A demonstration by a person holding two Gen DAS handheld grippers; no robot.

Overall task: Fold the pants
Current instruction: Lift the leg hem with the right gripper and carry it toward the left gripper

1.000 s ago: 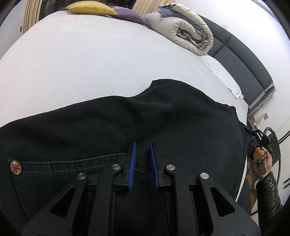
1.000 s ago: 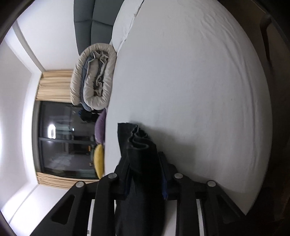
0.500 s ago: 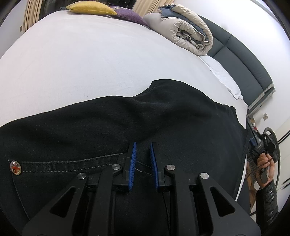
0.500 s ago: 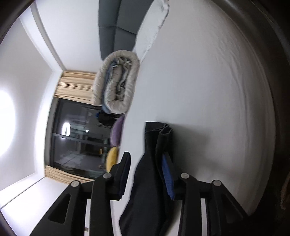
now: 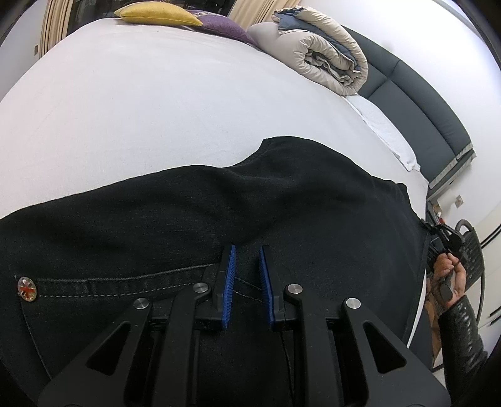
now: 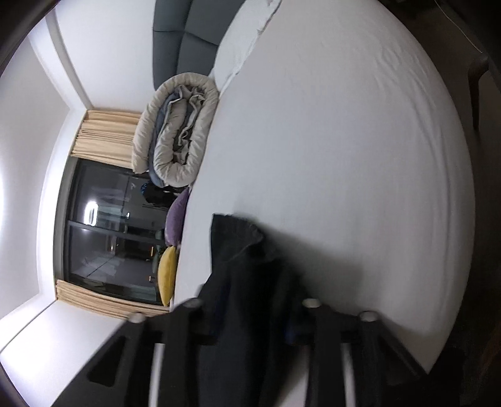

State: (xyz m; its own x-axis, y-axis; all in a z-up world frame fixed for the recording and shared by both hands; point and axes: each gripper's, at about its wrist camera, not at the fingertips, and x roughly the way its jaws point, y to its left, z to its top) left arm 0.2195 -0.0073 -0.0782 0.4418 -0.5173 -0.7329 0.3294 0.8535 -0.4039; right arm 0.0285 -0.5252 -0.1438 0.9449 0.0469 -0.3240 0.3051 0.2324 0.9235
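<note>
Black denim pants [image 5: 219, 219] lie spread across the white bed [image 5: 156, 109], with a metal button [image 5: 27, 288] at the left. My left gripper [image 5: 245, 253] hovers over the pocket seam, its blue pads [image 5: 228, 275] slightly apart and holding nothing. In the right wrist view, which is blurred, a bunched end of the pants [image 6: 244, 266] hangs between the fingers of my right gripper [image 6: 250, 316]. The right gripper also shows small at the bed's right edge in the left wrist view [image 5: 444, 238], held by a hand.
A rolled beige duvet [image 5: 322, 59] lies by the dark grey headboard [image 5: 422, 103]. Yellow [image 5: 156, 15] and purple [image 5: 225, 29] cushions sit at the far edge. A white pillow [image 5: 388, 134] lies near the headboard. A dark window [image 6: 109, 231] with curtains is beyond the bed.
The right gripper has swung and shifted with the pants end still between its fingers; its view is now blurred. The left gripper has stayed in place.
</note>
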